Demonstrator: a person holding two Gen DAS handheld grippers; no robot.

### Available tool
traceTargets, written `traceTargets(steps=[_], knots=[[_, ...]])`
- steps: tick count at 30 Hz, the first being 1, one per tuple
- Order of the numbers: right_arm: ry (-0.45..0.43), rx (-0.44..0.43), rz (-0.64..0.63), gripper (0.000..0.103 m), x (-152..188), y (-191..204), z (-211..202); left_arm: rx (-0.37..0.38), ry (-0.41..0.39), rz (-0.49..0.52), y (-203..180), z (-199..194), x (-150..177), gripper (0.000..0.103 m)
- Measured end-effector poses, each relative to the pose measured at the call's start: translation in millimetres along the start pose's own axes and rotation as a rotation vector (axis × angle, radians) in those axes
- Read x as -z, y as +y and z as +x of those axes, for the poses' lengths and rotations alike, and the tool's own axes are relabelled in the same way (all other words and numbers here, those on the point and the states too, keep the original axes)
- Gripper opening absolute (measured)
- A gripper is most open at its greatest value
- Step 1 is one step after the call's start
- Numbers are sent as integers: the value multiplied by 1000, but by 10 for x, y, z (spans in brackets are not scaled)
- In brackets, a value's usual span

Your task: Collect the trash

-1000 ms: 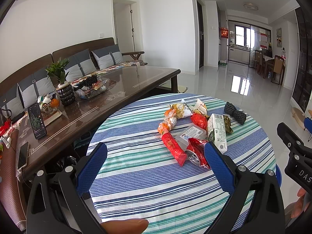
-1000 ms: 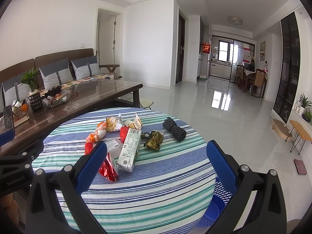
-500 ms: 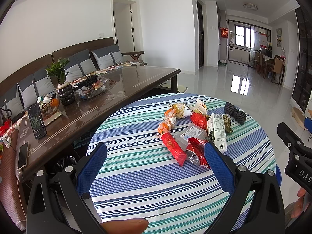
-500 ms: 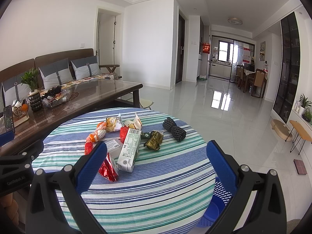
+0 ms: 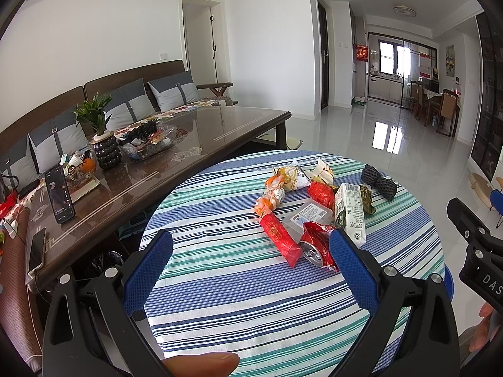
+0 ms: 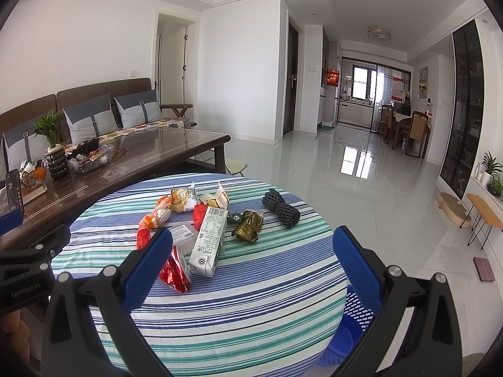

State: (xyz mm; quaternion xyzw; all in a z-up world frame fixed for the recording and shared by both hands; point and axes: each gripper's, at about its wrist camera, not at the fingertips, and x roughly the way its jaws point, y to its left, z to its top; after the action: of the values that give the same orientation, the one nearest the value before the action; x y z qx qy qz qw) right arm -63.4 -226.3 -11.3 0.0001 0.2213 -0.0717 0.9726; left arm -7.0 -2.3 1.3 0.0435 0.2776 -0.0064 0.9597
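The left claw [image 5: 248, 262] hangs released over the near edge of the round striped bench [image 5: 220, 298], its blue pads wide apart and gripping nothing; a fingertip shows at the bottom of that frame. The right claw [image 6: 251, 259] is likewise spread and empty above the same bench, lower centre of its frame.

Beyond the pads, the trash lies in a cluster at mid-frame. In the left view a crushed red can [image 5: 316, 248] sits just beside the right pad, touching a long red wrapper [image 5: 278, 235] on its left. Behind them lies a clear plastic box with a label [image 5: 309, 215], and right of it a milk carton [image 5: 349, 212] on its side. Farther back are an orange snack bag [image 5: 270, 194], a yellow-and-white snack bag [image 5: 289, 176], a red packet [image 5: 320, 193] and a white wrapper [image 5: 323, 169]. A crumpled gold-green wrapper [image 6: 250, 224] lies right of the carton, and a black foam net [image 6: 281, 207] sits apart toward the far right rim.

A blue perforated basket [image 6: 352, 323] stands on the floor below the bench's right edge, lower right of the right view; what can be seen of its inside is bare.

At left, the dark coffee table [image 5: 195, 147] carries a glass tray of snacks [image 5: 147, 144], a potted plant [image 5: 100, 138] and an upright phone [image 5: 59, 198].
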Motion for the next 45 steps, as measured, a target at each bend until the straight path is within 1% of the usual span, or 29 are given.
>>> traceTargets(steps=[19, 25, 30, 35, 37, 39, 45], knots=[[1, -1, 1, 98, 3, 2, 6, 0, 4, -2, 12, -29, -13, 99], [3, 1, 0, 98, 1, -9, -20, -11, 17, -5, 63, -7, 55, 99], [17, 5, 4, 98, 38, -28, 36, -11, 79, -24, 201, 225, 144, 99], [60, 3, -9, 98, 145, -26, 211, 36, 150, -33, 235, 485, 284, 99], [88, -4, -19, 98, 218, -17, 308, 63, 189, -39, 227, 629, 360, 99], [127, -18, -24, 98, 298, -2, 416, 75, 226, -41, 213, 780, 436, 99], [250, -70, -48, 98, 599, 55, 742, 61, 321, -8, 126, 1236, 638, 99]])
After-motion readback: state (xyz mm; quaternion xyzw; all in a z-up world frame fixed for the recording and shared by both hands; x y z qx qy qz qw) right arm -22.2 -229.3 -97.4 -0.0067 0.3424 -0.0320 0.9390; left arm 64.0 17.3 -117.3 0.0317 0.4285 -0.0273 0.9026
